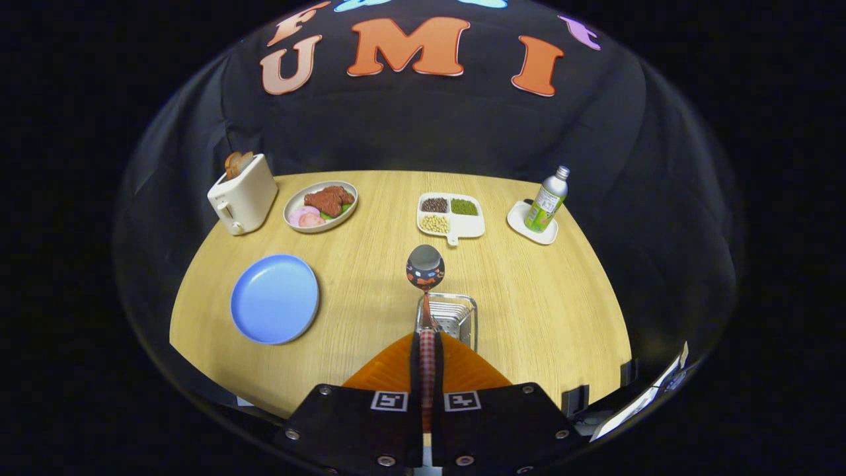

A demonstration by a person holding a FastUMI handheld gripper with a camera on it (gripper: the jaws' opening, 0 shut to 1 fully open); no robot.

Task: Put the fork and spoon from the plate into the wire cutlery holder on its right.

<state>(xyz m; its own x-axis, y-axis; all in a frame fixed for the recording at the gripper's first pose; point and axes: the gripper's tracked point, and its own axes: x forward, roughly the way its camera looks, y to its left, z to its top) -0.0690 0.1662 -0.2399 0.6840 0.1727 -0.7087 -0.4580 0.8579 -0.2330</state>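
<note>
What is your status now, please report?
Gripper shut on spoon, bowl pointing ahead. Wire cutlery holder just beyond the fingers. Blue plate bare. Nothing in the way.

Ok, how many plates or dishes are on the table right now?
4: blue plate left of the gripper, shut on the spoon; food plate beside the toaster; divided dish beyond; small dish under the bottle.

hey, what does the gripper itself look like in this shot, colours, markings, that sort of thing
The gripper has two orange fingers with ribbed faces, narrowing toward their tips. They extend from two flat black plates, each fixed with silver screws and carrying a small square black-and-white marker by the inner edge. No cables or sleeve can be made out.
</note>
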